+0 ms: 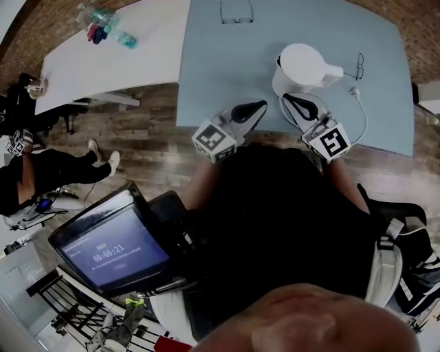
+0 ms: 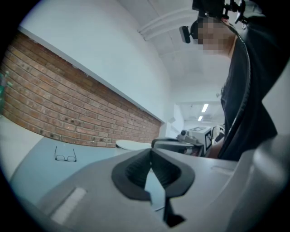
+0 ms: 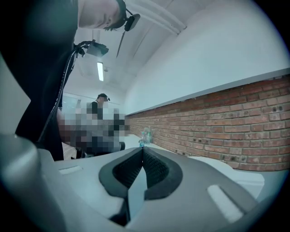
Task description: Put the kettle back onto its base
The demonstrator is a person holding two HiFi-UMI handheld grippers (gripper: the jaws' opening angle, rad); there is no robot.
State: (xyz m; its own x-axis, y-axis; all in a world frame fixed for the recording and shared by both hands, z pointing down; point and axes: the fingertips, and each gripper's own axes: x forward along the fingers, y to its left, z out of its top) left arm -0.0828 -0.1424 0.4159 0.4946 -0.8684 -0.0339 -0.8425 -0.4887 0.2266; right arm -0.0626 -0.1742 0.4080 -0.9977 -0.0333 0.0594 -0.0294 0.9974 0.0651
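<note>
The white kettle [image 1: 301, 67] stands upright on the blue-grey table [image 1: 206, 75], its handle [image 1: 335, 71] pointing right. No separate base shows beneath it. A white cord [image 1: 364, 117] with its plug [image 1: 355, 90] lies loose to the kettle's right. My left gripper [image 1: 264, 104] hovers at the table's near edge, left of the kettle and apart from it, jaws shut and empty [image 2: 151, 149]. My right gripper [image 1: 287, 97] sits just in front of the kettle's foot, also shut with nothing between the pads [image 3: 142, 148].
One pair of glasses [image 1: 237, 12] [image 2: 65, 157] lies at the table's far side, another [image 1: 359, 66] right of the kettle. Bottles [image 1: 103, 24] [image 3: 145, 135] stand on a white table [image 1: 103, 69] to the left. A person [image 1: 41, 172] sits at left. A screen [image 1: 110, 247] is near my body.
</note>
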